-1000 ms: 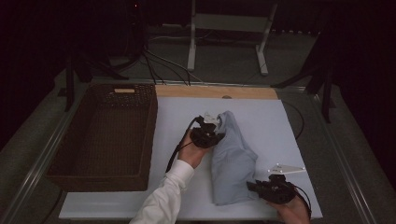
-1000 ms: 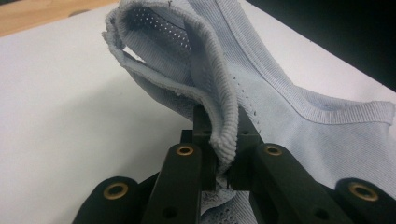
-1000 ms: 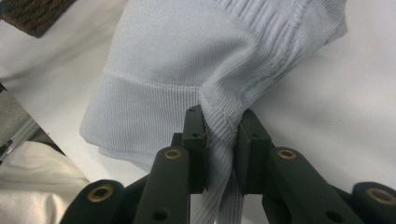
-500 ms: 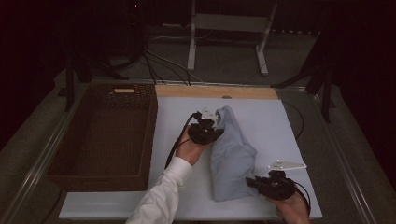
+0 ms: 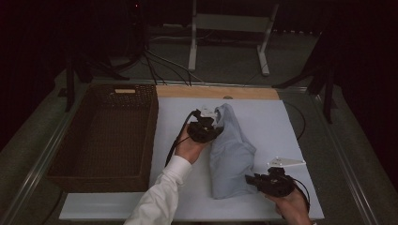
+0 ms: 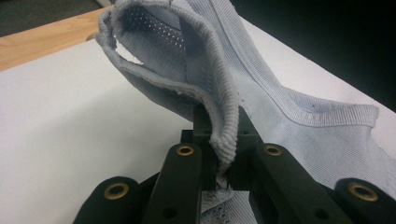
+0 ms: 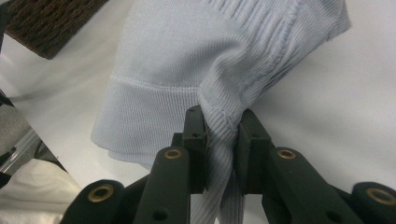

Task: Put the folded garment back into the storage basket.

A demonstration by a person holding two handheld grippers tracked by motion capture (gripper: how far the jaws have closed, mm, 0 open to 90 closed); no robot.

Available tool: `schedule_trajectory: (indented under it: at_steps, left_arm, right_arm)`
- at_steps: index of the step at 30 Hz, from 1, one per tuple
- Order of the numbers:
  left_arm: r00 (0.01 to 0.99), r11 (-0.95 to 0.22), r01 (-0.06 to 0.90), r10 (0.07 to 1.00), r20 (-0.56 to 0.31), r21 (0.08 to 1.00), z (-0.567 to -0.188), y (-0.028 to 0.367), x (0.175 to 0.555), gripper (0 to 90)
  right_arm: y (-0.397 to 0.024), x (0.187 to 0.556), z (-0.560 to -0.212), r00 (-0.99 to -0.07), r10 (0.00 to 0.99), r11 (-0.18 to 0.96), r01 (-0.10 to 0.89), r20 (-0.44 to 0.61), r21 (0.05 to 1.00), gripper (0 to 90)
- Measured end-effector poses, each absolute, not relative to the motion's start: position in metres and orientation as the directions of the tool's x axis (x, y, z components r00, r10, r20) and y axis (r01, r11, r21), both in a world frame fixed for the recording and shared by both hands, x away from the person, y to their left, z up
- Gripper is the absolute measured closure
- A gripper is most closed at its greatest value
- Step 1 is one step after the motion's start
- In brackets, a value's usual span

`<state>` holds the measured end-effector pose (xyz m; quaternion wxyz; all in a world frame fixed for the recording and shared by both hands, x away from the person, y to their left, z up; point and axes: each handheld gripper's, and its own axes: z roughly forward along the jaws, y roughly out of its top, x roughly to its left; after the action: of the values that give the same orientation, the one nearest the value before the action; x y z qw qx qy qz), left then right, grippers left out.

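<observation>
Garment: pale blue knit garment lies lengthwise on the white counter, folded into a long narrow shape, far end lifted off the surface, near end low.
Left tongs: left tongs are clenched on a ribbed edge at the garment's far end; in the left gripper view the fold stands up between the jaws, mesh inner side showing.
Right tongs: right tongs are clamped on a bunched pinch of ribbed fabric at the near end, close to a hem band.
Why held so: I judge that one grip at each end lets me keep the piece stretched along its length, so a fold or a lift can go without the middle sagging or the layers sliding apart.
Basket: dark wicker basket sits just beside the counter sheet on the left, open and holding nothing I can see; a likely destination, to my reading.
Other things: wooden strip along the far counter edge; metal stand and cables behind, well apart.
Obstructions: my left sleeve and forearm lie between garment and basket; the basket's near wall would need clearing on any carry leftward.
</observation>
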<state>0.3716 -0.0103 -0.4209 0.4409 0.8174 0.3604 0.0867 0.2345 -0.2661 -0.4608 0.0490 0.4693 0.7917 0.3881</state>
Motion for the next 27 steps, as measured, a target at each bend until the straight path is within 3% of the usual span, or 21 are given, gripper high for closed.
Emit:
schedule_trajectory:
  at_steps: [27]
  left_arm:
    - [0.707,-0.323,0.529,0.679,-0.198,0.785,-0.4151,0.0,0.3781,85.7]
  right_arm:
    - [-0.258,0.2442,-0.4538,-0.568,0.767,0.255,0.696,0.298,0.671,77.2]
